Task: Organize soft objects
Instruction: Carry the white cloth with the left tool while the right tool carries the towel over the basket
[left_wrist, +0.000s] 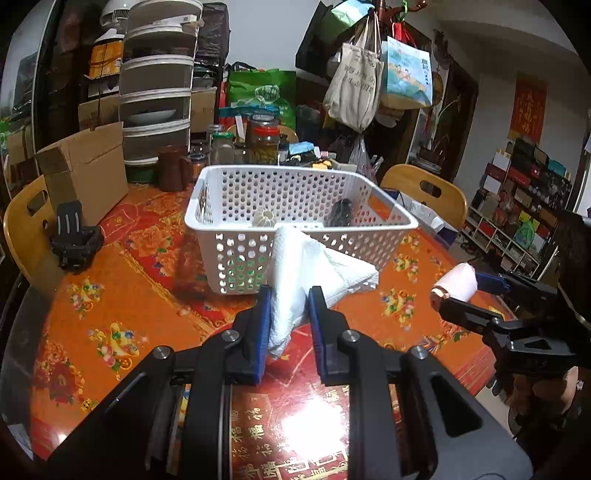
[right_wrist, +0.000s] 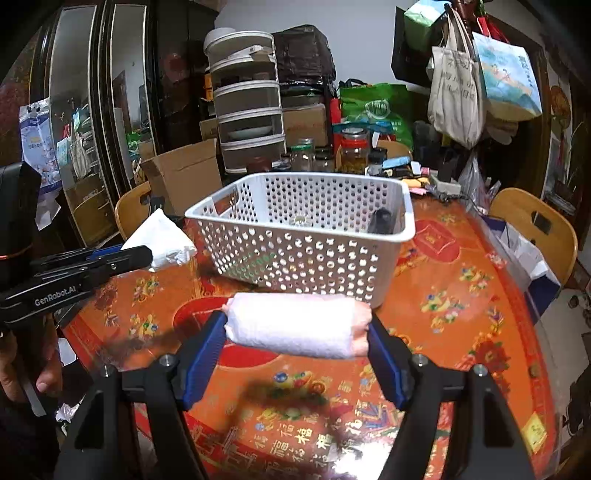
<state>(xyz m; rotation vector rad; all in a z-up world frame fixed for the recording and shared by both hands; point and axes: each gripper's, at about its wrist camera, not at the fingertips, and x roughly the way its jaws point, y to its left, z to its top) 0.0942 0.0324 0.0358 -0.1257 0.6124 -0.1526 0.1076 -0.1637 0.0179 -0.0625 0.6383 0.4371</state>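
Two small items, one pale and round, one dark, are lying inside the white perforated plastic basket (left_wrist: 301, 229), while before it the left gripper (left_wrist: 288, 295) is pinching a crumpled white paper towel (left_wrist: 306, 273) and the right gripper (right_wrist: 297, 328) is clamping a rolled white-and-pink cloth (right_wrist: 295, 325) endwise.

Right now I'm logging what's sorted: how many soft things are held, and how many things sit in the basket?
Held, white tissue in left gripper: 1
Held, rolled towel in right gripper: 1
In basket, pale ball and dark thing: 2
Total: 4
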